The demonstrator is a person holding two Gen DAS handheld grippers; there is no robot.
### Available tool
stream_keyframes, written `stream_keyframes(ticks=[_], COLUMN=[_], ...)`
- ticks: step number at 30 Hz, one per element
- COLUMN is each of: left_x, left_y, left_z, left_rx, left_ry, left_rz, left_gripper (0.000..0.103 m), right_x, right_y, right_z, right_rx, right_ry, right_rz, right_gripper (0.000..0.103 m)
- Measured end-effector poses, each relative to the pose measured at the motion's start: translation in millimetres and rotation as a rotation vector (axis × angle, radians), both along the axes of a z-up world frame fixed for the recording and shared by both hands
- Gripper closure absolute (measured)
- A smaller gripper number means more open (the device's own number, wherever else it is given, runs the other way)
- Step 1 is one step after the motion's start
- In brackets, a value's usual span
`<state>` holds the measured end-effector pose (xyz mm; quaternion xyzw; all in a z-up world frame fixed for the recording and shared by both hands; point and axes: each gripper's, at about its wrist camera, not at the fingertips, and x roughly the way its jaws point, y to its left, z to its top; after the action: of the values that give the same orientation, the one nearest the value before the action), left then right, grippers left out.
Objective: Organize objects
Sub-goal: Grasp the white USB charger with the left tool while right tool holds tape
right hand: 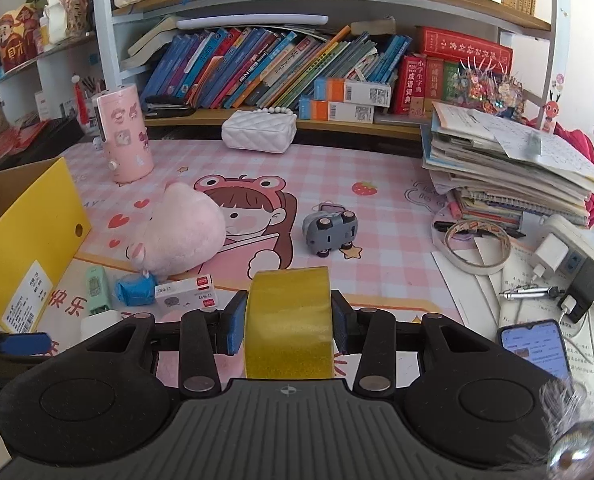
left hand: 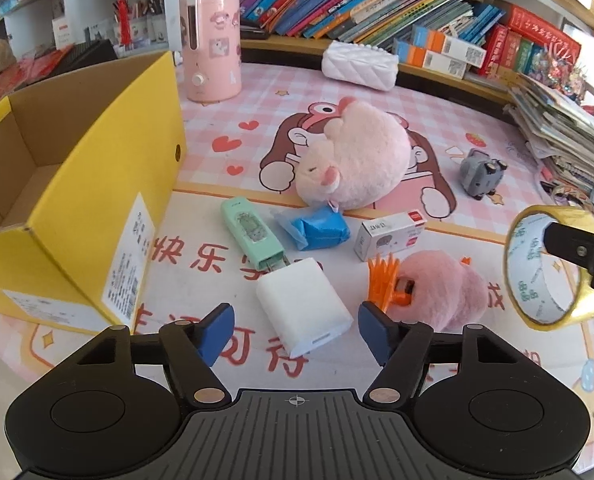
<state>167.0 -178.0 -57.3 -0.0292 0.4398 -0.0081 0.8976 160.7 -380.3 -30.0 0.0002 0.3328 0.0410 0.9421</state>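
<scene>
My right claw [right hand: 288, 322] is clamped on a roll of yellow tape [right hand: 288, 322], one blue pad pressed against each flat side, so the roll stands on edge with its hole running side to side between the pads. In the left wrist view the same roll [left hand: 553, 268] hangs in the air at the far right, above the pink patterned counter [left hand: 477, 120], with its white inner face turned toward me.

My left claw [left hand: 295, 334] is spread wide and holds nothing. It hovers low over a white block [left hand: 303, 306] that lies flat on the counter, long axis pointing away from me and a little to the left, its near end between the two blue pads.

The relation that matters is where the yellow box [left hand: 81, 184] lies. It sits open-topped at the left edge of the counter. From the right claw the box [right hand: 25, 224] is well off to the left and slightly ahead, with a pink plush toy [right hand: 185, 228], a green stapler [right hand: 97, 290], a blue packet [right hand: 135, 290] and a small white carton [right hand: 185, 294] lying between.

I judge the tape must travel leftward across that clutter, staying high enough to clear the box wall. The left claw is the nearer one to the box, just beside its front corner, so the white block has the shorter trip.
</scene>
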Motion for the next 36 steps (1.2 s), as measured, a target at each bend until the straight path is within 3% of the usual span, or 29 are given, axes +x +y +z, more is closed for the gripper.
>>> stream_keyframes(ticks=[5,8,11,15,26,36], left_x=[21,28,27,25,-12,-52], left_y=[-8,-10,-16,-11,23,70], left_z=[-12,-21,-22,-19,40,57], left_rx=[0.035,0.041,0.072,0.055,-0.097,-0.125], left_ry=[0.034,0.076,0.066,0.07,-0.136,-0.218], left_rz=[0.008,0.014,-0.007,-0.014,-0.04,-0.085], left_gripper=[0.035,0.042,0.05,0.061,0.062,0.062], right_x=[4,6,8,8,-9,-48], right_y=[0,-1,-1,0,16,71], right_z=[-2,-3,-3,-5,5,15], right_rx=[-0.002,-0.008,-0.013,-0.004,-0.002,-0.011], right_ry=[0.011,0.013,0.011,0.02,-0.015,-0.029], right_rz=[0.009,0.018,0.024,0.024,-0.021,0.004], right_gripper=[0.064,0.064,0.064,0.064,0.064,0.064])
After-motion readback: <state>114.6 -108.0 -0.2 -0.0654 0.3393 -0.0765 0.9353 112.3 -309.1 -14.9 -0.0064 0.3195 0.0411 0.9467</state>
